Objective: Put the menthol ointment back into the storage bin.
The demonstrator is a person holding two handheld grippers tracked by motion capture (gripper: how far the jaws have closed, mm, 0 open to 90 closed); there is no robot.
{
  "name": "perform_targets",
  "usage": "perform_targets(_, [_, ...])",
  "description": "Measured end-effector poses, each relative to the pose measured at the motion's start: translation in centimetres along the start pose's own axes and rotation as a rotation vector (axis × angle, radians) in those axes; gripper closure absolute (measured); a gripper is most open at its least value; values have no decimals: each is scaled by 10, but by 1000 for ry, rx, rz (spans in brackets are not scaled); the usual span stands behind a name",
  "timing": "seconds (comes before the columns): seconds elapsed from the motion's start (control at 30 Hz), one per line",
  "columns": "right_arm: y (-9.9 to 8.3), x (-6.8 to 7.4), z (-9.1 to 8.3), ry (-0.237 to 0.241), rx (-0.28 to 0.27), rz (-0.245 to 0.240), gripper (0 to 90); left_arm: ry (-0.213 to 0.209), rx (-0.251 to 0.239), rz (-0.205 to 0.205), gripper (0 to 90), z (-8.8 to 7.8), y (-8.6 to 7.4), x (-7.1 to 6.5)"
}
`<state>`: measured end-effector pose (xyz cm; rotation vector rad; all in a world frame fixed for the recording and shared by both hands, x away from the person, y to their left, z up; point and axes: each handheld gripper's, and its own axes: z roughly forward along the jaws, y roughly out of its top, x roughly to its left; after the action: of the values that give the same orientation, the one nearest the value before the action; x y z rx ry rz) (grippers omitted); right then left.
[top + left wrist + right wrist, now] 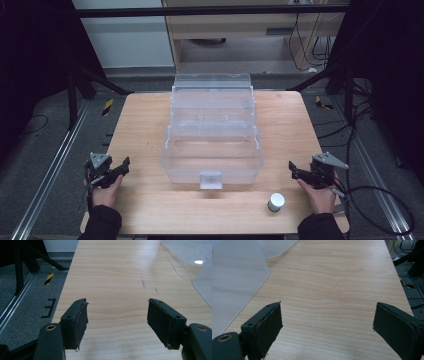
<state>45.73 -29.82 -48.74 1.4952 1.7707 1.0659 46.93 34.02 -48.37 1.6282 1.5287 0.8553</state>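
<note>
A clear plastic tiered organiser box (pixel 212 132) stands open in the middle of the wooden table (pixel 145 125), its latch facing the near edge. A small white cylinder (pixel 275 201) stands on the table near the front right. My left gripper (pixel 120 167) rests at the table's left edge, held in a hand, its jaws apart with only bare wood between them (pixel 117 312). My right gripper (pixel 295 169) sits at the right edge beside the box, jaws wide apart and empty (pixel 327 315). The box's clear wall (pixel 234 277) lies to the left in the right gripper view.
The table's left edge drops to a grey floor with a metal rail (pixel 12 305) and black-yellow tape (pixel 50 278). Cables (pixel 380 200) trail off the right side. Dark frame legs (pixel 90 80) stand behind the table's far corners.
</note>
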Motion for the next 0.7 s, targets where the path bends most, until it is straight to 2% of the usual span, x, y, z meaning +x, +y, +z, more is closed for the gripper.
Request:
perform_targets(0.07, [0,0,-1,7,0,-3,91,4,21,17,322,3,-2,-1])
perform_targets(0.17, [2,1,-4,29,3,-34,119,7,32,24,312,7,-4,-2])
perform_targets(0.27, [5,3,-7,63,36,-58,196,9,34,28,293,7,-5,-1])
perform_targets(0.3, [5,4,-7,63,42,-72,208,9,29,30,290,7,-4,-1])
perform_targets(0.33, [8,5,-7,83,51,-91,236,13,24,31,286,6,-4,-1])
perform_targets(0.37, [8,5,-7,83,51,-91,236,13,24,31,285,6,-4,-1])
perform_targets(0.47, [16,13,-11,134,60,-111,252,5,22,23,281,4,-4,-2])
perform_targets(0.5, [16,13,-11,134,60,-111,252,5,22,23,282,4,-4,-2])
perform_targets(0.67, [27,19,-18,180,86,-186,289,4,17,36,271,4,-2,-3])
perform_targets(0.7, [27,19,-18,180,86,-186,289,4,18,35,271,4,-2,-3])
